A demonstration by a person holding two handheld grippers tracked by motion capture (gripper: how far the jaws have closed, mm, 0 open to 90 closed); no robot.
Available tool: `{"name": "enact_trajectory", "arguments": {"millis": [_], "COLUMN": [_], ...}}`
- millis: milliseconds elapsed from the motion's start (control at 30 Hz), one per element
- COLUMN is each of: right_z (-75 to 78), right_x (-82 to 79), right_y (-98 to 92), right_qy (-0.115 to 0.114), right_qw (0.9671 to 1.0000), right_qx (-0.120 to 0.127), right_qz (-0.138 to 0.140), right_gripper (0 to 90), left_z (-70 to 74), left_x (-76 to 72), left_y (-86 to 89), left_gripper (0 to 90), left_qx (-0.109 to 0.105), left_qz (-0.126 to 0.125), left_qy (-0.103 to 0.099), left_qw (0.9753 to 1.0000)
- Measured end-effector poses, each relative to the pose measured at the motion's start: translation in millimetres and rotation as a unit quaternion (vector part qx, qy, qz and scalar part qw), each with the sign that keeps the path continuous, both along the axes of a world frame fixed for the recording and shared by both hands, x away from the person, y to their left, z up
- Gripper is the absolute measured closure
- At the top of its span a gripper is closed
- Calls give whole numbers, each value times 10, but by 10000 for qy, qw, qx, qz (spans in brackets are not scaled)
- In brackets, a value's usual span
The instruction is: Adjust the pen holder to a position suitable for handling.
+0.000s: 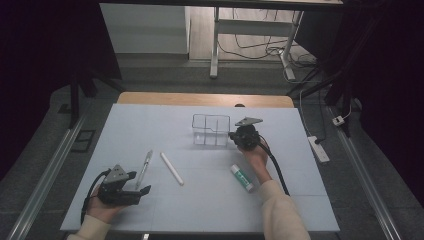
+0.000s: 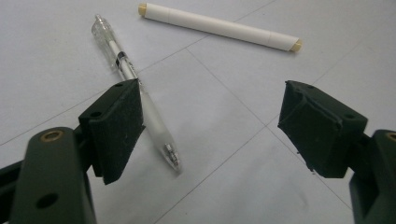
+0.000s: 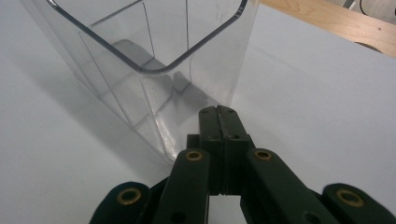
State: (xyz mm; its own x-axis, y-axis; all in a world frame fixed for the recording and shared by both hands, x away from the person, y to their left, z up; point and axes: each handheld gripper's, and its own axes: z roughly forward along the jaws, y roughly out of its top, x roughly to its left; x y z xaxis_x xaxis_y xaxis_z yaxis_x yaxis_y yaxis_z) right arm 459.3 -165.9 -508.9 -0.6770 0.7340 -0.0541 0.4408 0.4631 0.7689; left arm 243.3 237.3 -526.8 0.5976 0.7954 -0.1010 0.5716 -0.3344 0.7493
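My left gripper rests near the table's front left, held by a hand, and its jaws stand wide open with nothing between them. A clear pen lies just past its left jaw, and beyond that lies a white stick with tan ends. In the high view the pen and the stick lie side by side, left of centre. My right gripper is shut and holds nothing. Its tips touch or nearly touch the lower corner of a clear divided box.
The clear box stands upright at the middle back of the pale blue mat. A glue stick with a green label lies by the right forearm. A strip of wooden table edge shows behind the mat.
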Motion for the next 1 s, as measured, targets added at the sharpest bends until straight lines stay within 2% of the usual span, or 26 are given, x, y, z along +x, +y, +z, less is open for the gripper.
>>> {"name": "enact_trajectory", "arguments": {"millis": [567, 633, 800, 1000], "right_z": [-21, 3, 86, 167], "right_x": [28, 11, -81, -272], "right_y": [57, 26, -93, -267], "right_qy": [2, 3, -92, -210], "right_qw": [10000, 10000, 10000, 9997], "right_qx": [-64, 16, -9, 111], "right_qz": [-36, -72, -33, -5], "right_gripper": [888, 888, 889, 888], "left_z": [-1, -2, -6, -5], "left_x": [-4, -6, -6, -6], "left_y": [1, 9, 23, 8], "left_gripper": [223, 223, 223, 223], "left_qx": [5, 2, -9, 10], "left_qz": [-6, 4, 24, 10], "left_qy": [-2, 2, 9, 13], "left_qw": [10000, 10000, 10000, 10000]}}
